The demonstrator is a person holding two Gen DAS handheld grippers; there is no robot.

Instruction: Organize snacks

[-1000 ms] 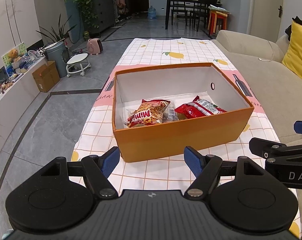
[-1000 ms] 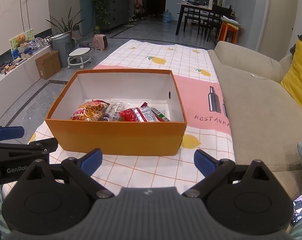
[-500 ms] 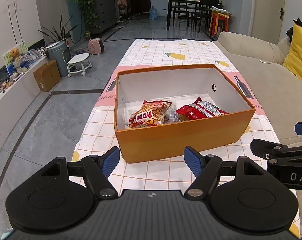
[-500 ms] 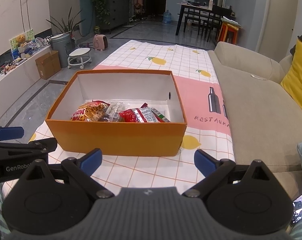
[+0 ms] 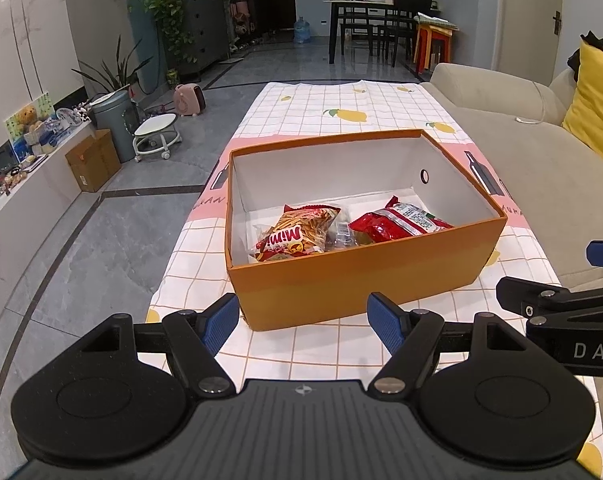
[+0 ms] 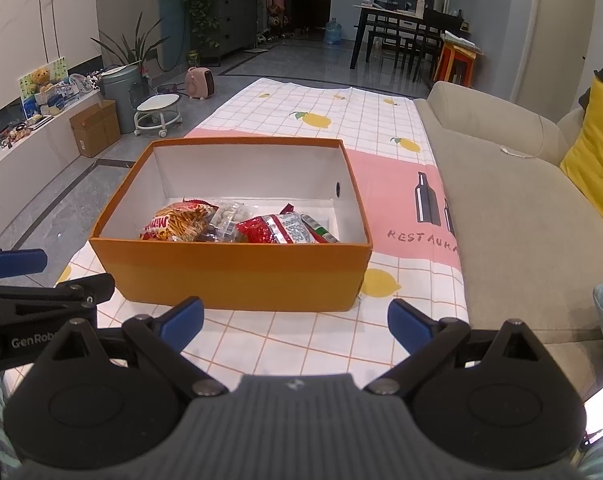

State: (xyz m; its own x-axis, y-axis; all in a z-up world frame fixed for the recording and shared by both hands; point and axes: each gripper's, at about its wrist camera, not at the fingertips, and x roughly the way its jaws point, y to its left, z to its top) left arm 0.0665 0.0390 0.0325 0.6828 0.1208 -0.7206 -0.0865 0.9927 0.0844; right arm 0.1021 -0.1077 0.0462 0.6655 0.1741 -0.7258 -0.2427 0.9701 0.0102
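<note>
While both tools hang back short of box, nothing pinched: left gripper (image 5: 303, 316) spread wide, right gripper (image 6: 295, 320) spread wide too. Orange box (image 6: 229, 270) sits on checked tablecloth (image 6: 321, 344) beside couch (image 6: 513, 216). Inside: orange chip bag (image 5: 297, 232) left, red packet (image 5: 397, 222) right, clear candy bag (image 6: 229, 216) between.

left wrist: faces box (image 5: 357, 280) from near-left | right wrist: from near-right | shared: box, tablecloth (image 6: 341, 120)
</note>
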